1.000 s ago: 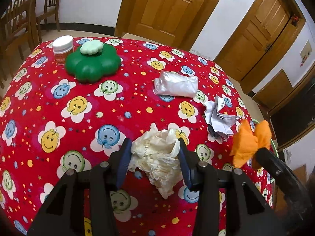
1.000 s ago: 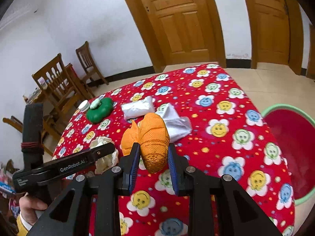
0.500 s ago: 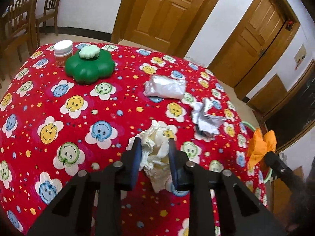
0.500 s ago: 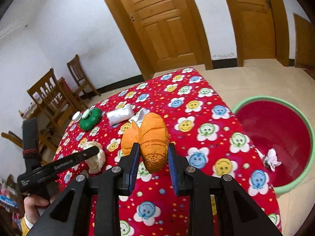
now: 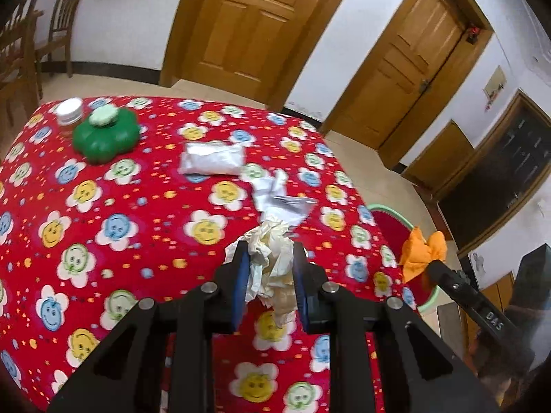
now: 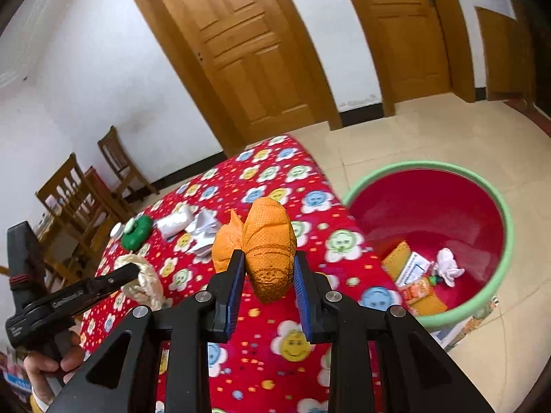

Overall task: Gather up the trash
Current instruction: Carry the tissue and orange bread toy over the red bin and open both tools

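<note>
Left tool [image 5: 270, 275] grips cream wad [image 5: 272, 258]; right tool [image 6: 268, 275] grips orange wad [image 6: 268, 244] near table edge [image 6: 344, 213].

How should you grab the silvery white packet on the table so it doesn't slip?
The silvery white packet lies flat and alone on the red tablecloth, long side running left to right. Probably best to come straight down from above and pinch across its short width, near the puffy middle. Its ends look thin and crinkly, so they might slip out.

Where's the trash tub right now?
The green-rimmed red plastic tub sits on the tiled floor beside the table's right edge, right of the right gripper holding the orange cloth wad.
</note>
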The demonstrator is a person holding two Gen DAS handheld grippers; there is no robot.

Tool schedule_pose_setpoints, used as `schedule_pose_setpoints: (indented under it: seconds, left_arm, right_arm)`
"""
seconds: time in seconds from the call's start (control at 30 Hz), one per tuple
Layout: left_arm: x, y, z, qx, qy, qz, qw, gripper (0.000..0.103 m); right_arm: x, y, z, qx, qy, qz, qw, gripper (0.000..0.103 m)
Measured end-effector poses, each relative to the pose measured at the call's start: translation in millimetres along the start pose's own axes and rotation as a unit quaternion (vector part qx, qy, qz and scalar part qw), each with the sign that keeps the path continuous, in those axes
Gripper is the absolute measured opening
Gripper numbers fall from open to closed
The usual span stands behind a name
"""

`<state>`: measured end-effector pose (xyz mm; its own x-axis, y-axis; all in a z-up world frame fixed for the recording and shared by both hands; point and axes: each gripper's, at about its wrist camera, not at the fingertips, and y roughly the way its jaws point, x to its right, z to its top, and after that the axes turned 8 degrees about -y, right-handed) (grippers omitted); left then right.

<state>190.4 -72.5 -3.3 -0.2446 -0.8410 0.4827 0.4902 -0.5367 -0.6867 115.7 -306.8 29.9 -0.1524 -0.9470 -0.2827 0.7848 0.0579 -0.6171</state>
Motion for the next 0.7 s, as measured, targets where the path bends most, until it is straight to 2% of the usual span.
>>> schedule_pose_setpoints:
  seconds: [0.3,0.7]
  left_arm:
    - [50,14,-4,-0.014,0.04,-0.017,0.999,0.023]
    - [122,52,-12,-0.038,0.11,-0.038,0.9925,0.023]
  right_arm:
    - [49,-12,-5,0.009,0.05,-0.035,0.998,0.028]
    - [111,-6,-16,0.001,0.119,-0.073,0.99,0.032]
